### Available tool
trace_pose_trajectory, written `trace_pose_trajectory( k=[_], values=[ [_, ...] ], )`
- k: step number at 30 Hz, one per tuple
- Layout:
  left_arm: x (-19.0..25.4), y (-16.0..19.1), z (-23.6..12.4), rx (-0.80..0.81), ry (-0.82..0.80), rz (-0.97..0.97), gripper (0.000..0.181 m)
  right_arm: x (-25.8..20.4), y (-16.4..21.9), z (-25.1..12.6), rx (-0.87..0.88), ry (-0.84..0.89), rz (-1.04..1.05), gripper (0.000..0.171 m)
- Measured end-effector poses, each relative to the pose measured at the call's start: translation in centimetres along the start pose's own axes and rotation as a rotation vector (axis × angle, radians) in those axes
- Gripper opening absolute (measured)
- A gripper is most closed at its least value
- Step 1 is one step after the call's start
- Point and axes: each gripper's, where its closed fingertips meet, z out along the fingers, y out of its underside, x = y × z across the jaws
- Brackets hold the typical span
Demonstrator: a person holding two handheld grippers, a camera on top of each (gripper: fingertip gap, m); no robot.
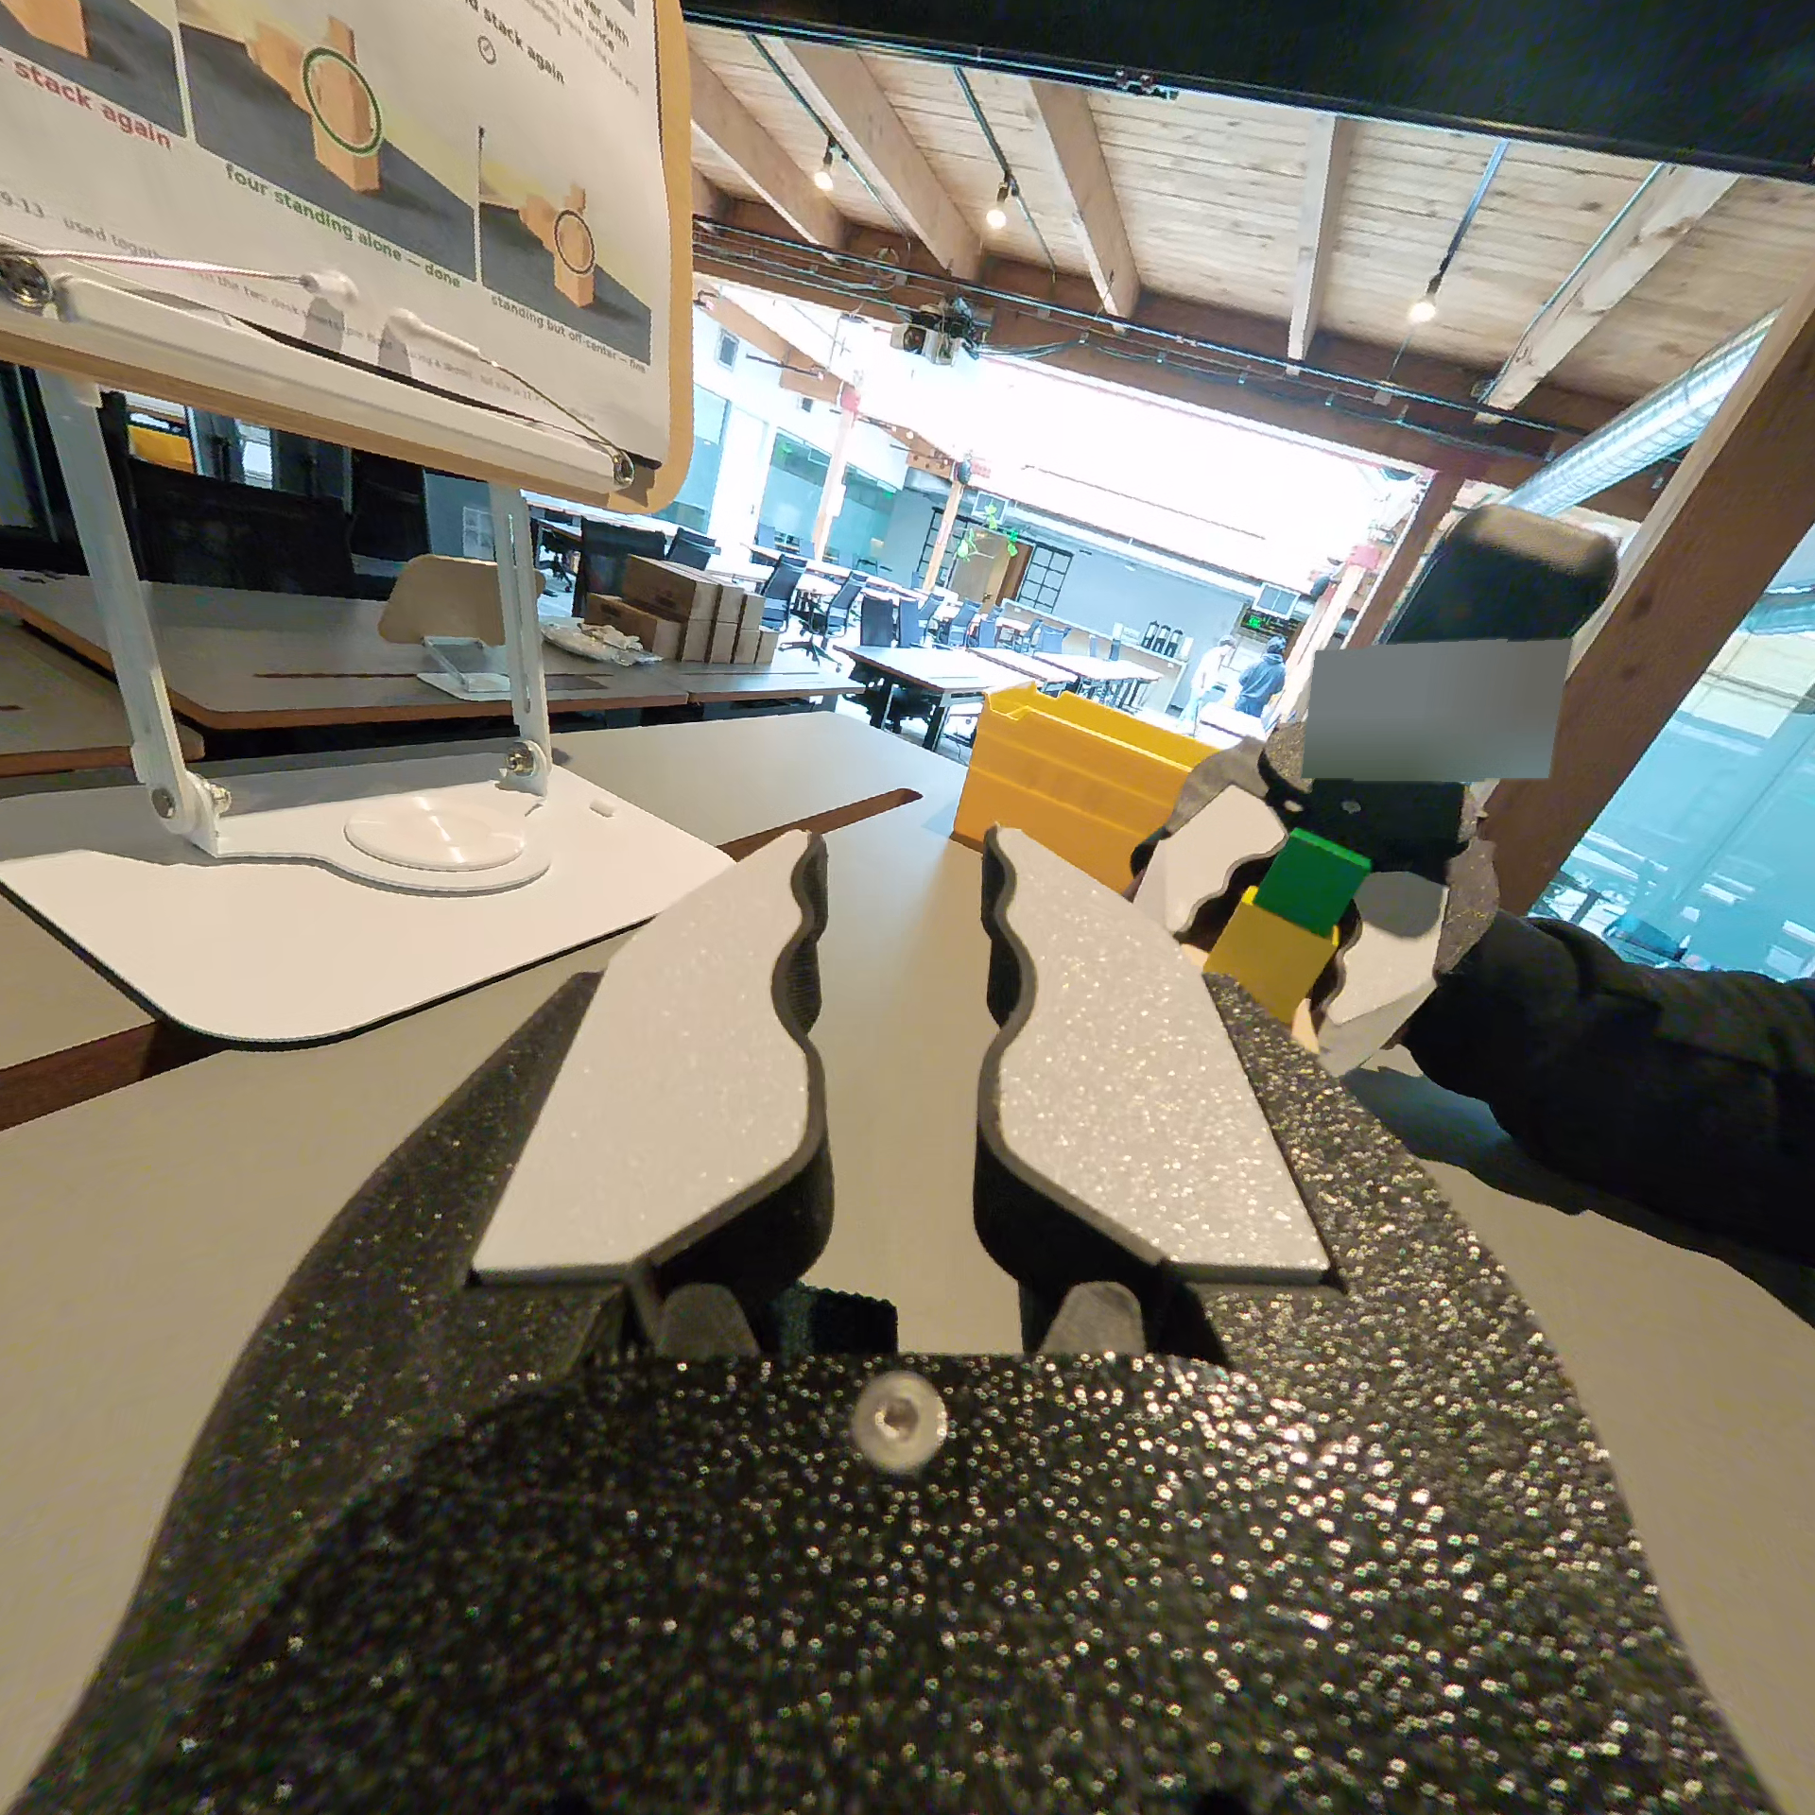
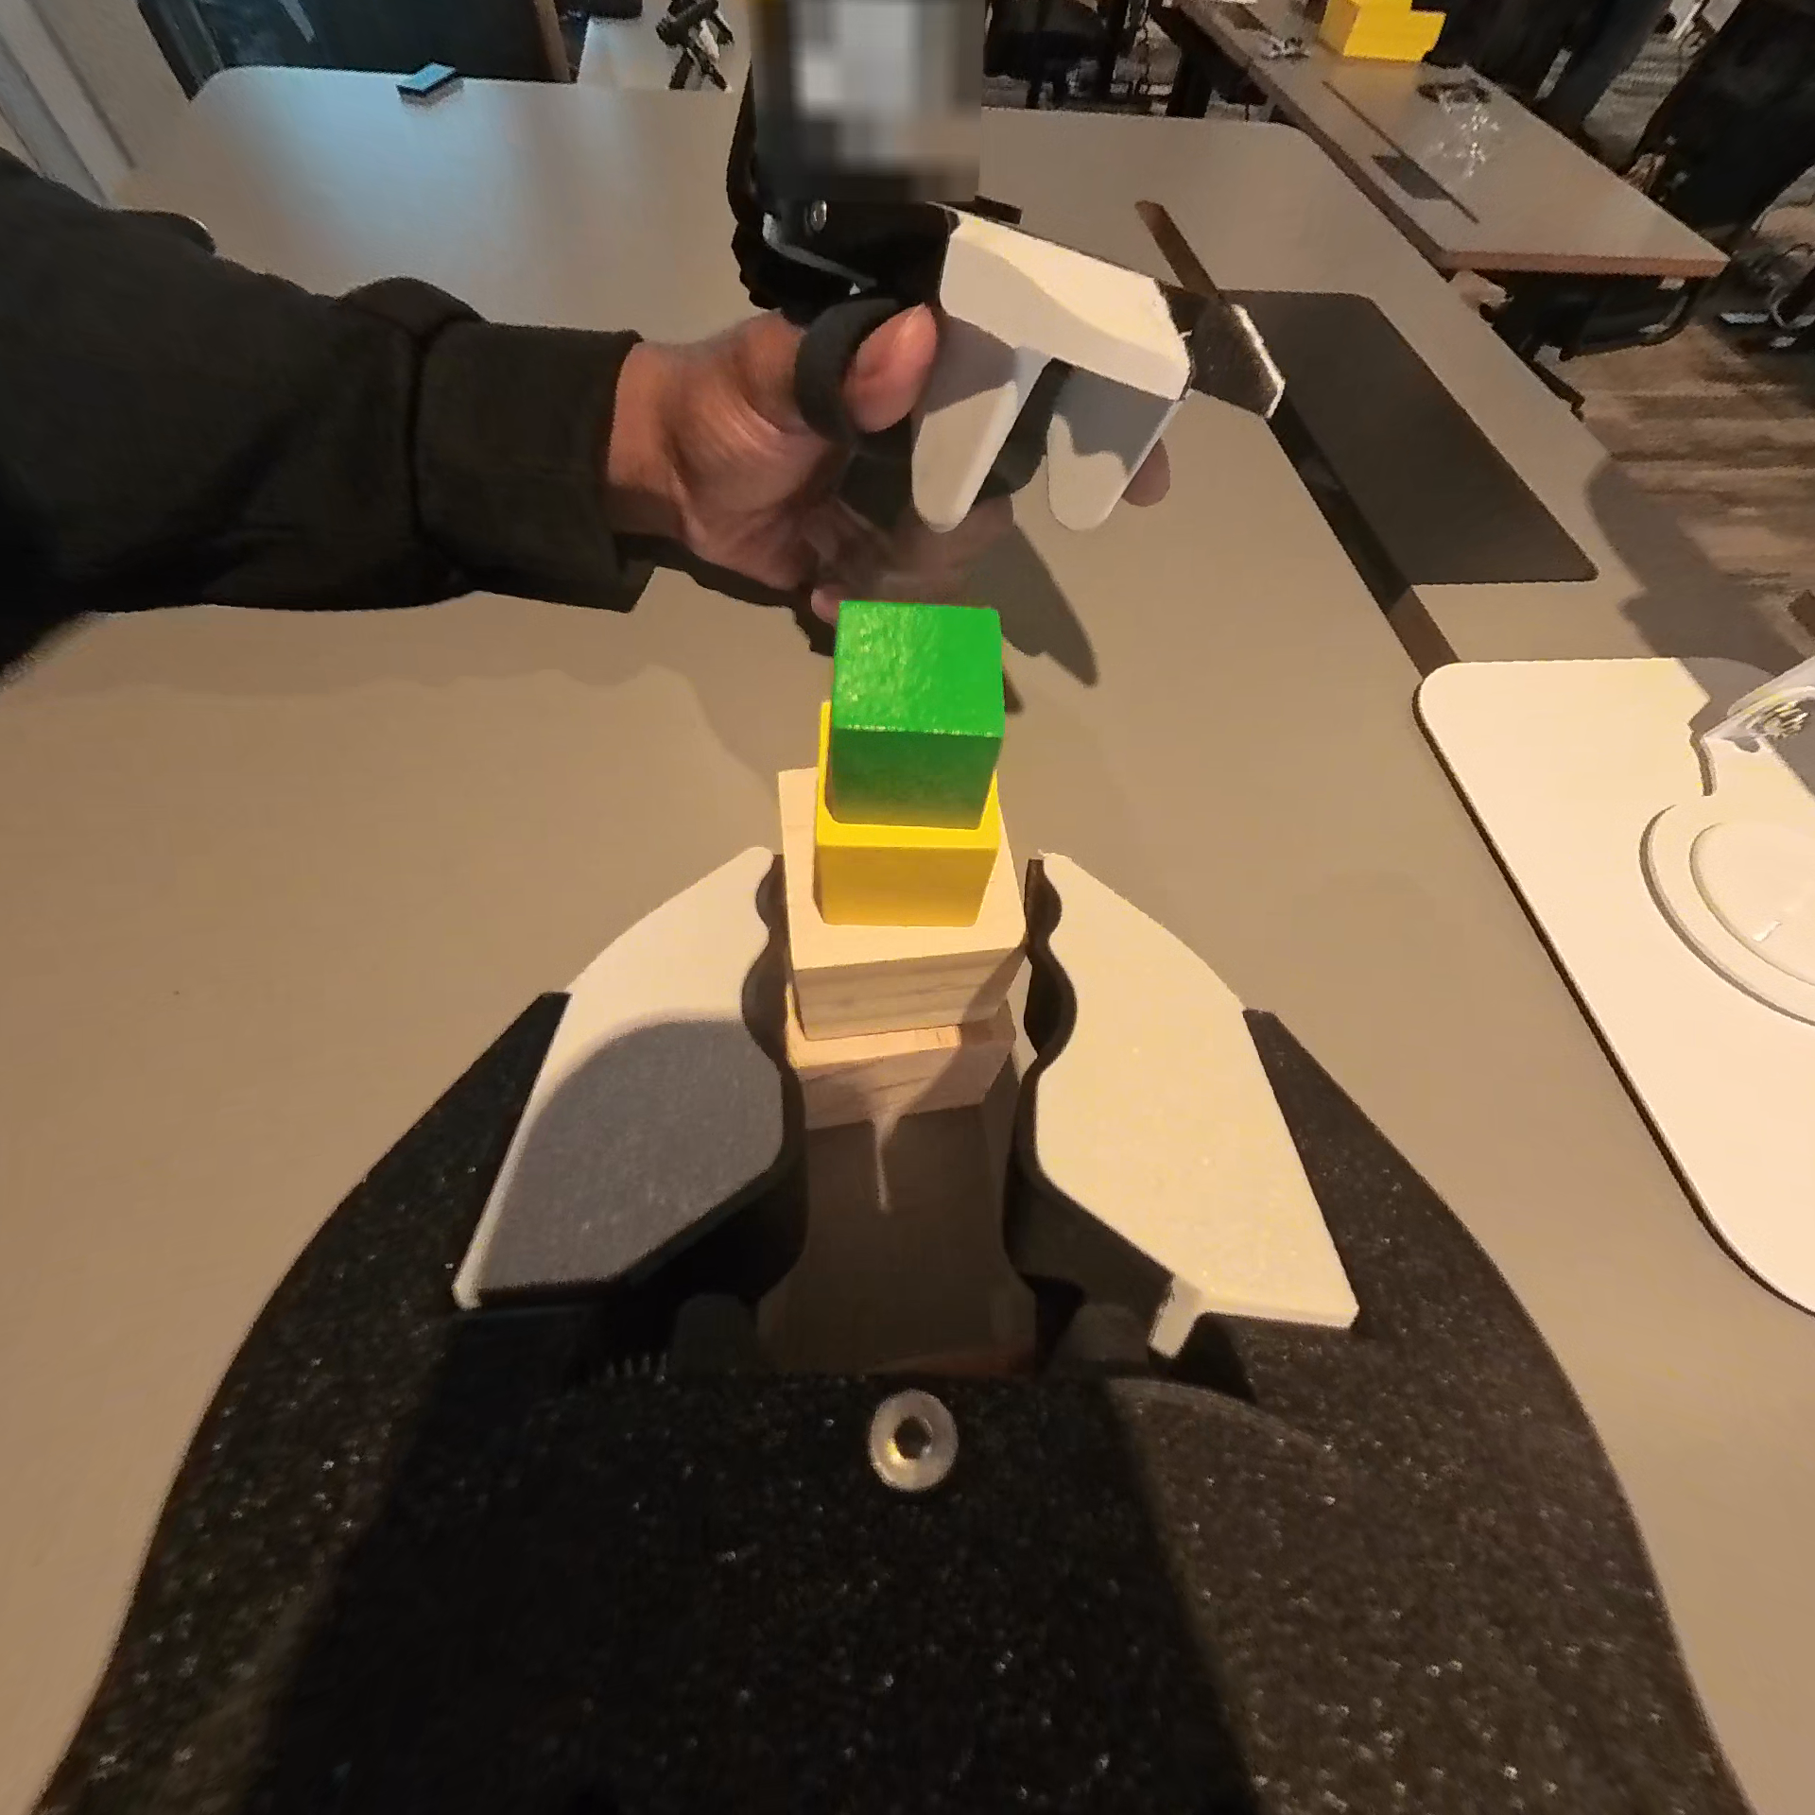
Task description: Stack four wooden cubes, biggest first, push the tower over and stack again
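The right claw [image 2: 899,908] stands with its white, wavy-edged fingers [image 2: 1159,1080] spread apart on either side of the tower, touching no cube as far as the right wrist view shows. Its body is black and grainy. The tower rises from the grey desk [image 2: 295,884]: a plain wooden cube [image 2: 899,1075] at the bottom, a second plain wooden cube [image 2: 899,967] on it, then a glossy yellow cube [image 2: 899,874], then a green cube [image 2: 913,727] on top, set slightly off-centre. Beyond the tower a hand [image 2: 746,462] in a dark sleeve holds the left claw [image 2: 1012,481] in the air, pointing down, its fingers a little apart and empty.

The left wrist view shows the left claw [image 1: 904,884] with only bare desk between its speckled white fingers. To its right, the right claw [image 1: 1267,943] flanks the tower, where only the green cube [image 1: 1311,879] and yellow cube [image 1: 1267,948] are visible. Behind the tower sits a yellow bin [image 1: 1061,776]; left of it stands a white document stand [image 1: 344,864] with a printed sheet
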Motion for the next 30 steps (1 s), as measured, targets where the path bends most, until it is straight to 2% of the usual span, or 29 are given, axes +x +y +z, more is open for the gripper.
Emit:
trace_pose_trajectory(
  k=[14, 30],
  values=[
    [-0.03, 0.09, 0.1, -0.007, -0.001, -0.004, 0.029, -0.49, 0.14, 0.3, -0.002, -0.017, -0.014, 0.046],
    [-0.03, 0.11, 0.13, -0.009, 0.0, -0.003, 0.029, 0.09, -0.08, 0.64, 0.009, 0.039, -0.023, 0.046]
  ],
)
